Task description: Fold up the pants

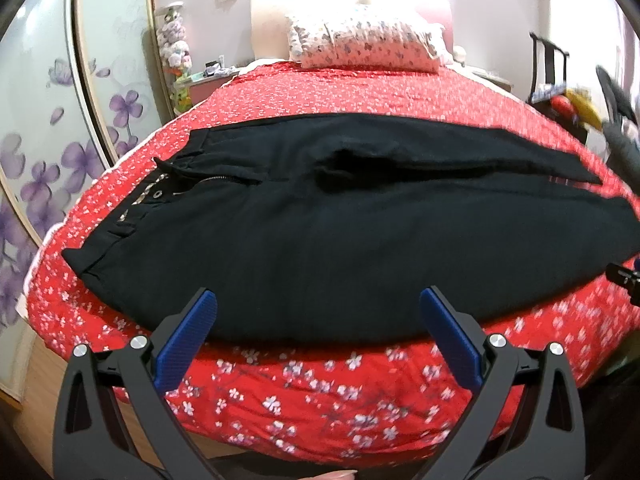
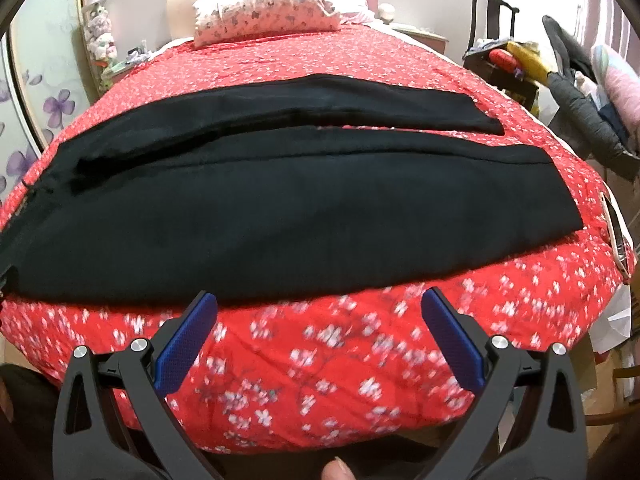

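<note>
Lying flat on the bed [image 1: 320, 92], the pants [image 1: 320, 240] stretch long from side to side, across both views; the waist is at the left end and the two leg ends are at the right end; the legs lie side by side, with a thin strip of red cover showing between them near the leg ends.

The left gripper [image 1: 318, 300] hangs just in front of the near edge of the pants, about the middle of the near leg; it is wide open and holds nothing. The right gripper [image 2: 319, 300] is wide open too and holds nothing; it sits a bit back from the near edge, over the red cover, closer to the leg ends.

No fold looks made yet, so the job seems to be at its start; I think the near long edge is what counts next, since it runs straight across in front of both grippers; each one is close to its own part of that edge, left nearer the waist, right nearer the leg ends.

A pillow [image 1: 364, 38] sits far back.
</note>
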